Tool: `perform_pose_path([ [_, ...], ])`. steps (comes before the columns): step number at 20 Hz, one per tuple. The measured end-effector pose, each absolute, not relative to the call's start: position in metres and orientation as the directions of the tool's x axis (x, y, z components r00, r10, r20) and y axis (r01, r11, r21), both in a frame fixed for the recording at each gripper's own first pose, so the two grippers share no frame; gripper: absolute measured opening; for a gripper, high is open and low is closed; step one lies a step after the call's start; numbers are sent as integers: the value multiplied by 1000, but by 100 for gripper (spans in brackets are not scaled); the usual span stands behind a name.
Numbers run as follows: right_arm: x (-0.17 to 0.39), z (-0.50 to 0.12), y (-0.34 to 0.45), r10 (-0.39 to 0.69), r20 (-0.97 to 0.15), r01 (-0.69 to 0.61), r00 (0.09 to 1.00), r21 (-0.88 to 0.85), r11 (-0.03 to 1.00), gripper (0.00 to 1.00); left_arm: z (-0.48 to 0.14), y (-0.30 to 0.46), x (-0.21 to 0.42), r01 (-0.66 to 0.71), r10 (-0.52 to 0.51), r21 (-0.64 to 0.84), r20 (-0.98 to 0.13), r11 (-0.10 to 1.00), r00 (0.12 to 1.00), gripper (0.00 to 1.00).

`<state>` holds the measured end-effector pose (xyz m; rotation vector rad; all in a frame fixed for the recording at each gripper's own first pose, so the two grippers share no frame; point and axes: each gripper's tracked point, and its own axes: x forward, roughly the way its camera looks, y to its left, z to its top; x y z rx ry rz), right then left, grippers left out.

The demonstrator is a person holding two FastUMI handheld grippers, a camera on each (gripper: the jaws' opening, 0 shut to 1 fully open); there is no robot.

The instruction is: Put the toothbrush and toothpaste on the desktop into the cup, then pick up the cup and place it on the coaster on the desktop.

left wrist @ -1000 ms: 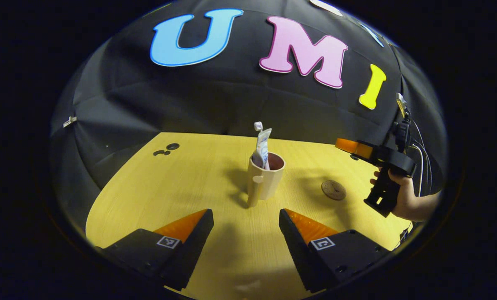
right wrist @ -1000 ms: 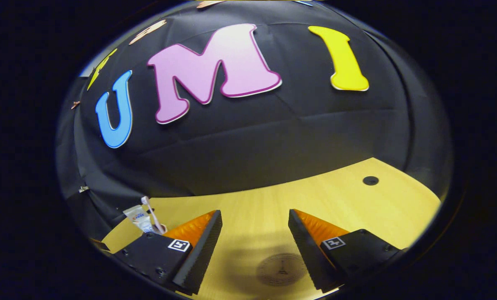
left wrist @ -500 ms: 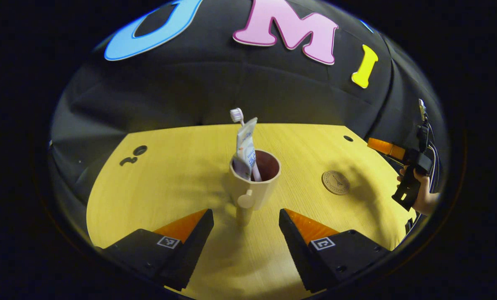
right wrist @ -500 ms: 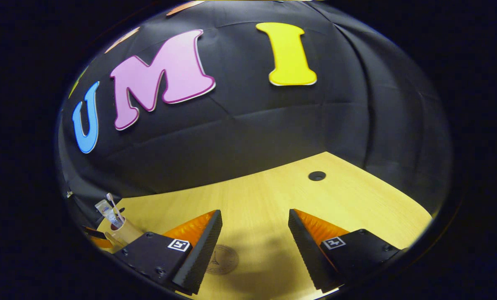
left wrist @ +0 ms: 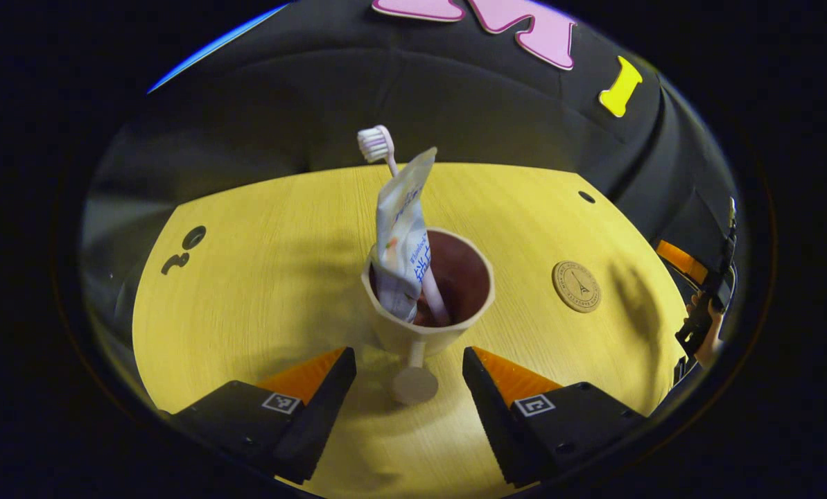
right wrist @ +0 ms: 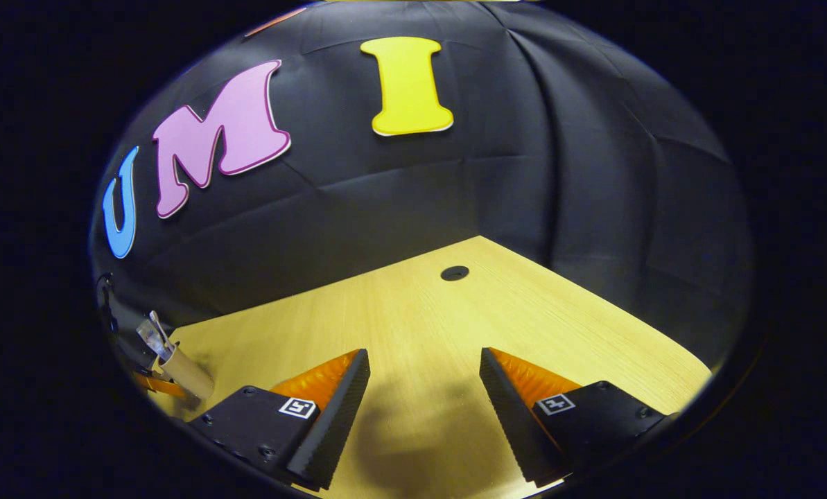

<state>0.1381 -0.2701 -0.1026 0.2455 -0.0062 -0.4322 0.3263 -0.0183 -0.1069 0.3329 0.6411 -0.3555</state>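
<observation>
A beige cup (left wrist: 413, 333) with a dark inside stands upright on the yellow desktop (left wrist: 267, 277). In it lean a white toothpaste tube (left wrist: 401, 242) and a toothbrush (left wrist: 376, 143), head up. My left gripper (left wrist: 407, 355) is open just in front of the cup, and the cup's handle (left wrist: 413, 380) lies between its fingers without touching them. A round brown coaster (left wrist: 577, 285) lies to the cup's right. My right gripper (right wrist: 423, 357) is open over bare desktop; the cup (right wrist: 186, 374) sits far to its left.
Round cable holes mark the desktop at the far left (left wrist: 193, 237) and far right (left wrist: 586, 197). A hand holds the right gripper (left wrist: 683, 262) at the desk's right edge, beyond the coaster. The black cloth wall closes off the back of the desk.
My left gripper has moved forward to the cup, whose handle now sits between its fingers. The right gripper has swung right, and the coaster has left its view.
</observation>
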Motion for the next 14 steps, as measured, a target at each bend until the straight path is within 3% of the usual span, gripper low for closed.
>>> perform_pose_path([
  [2,128,-112,-278,-428,-67,431,901,241,870,98,-110,-18,330,432,-199,215,-654,876,730,88],
  [4,117,-117,-285,-444,-81,449,892,255,856,98,-111,-22,329,446,-191,228,-674,865,714,67],
  [6,108,-117,-286,-446,-77,449,892,276,850,98,-110,-26,328,459,-181,246,-686,854,705,66],
  [7,105,-119,-285,-446,-80,450,891,280,848,98,-110,-26,328,458,-167,261,-690,850,704,49],
  [8,101,-120,-285,-445,-85,450,892,284,847,98,-112,-26,327,460,-157,272,-696,845,700,51],
  [11,96,-127,-283,-438,-105,448,893,294,844,98,-109,-26,322,461,-146,273,-710,845,689,31],
  [14,90,-129,-284,-438,-114,451,892,301,840,98,-112,-28,326,448,-148,261,-706,855,693,34],
])
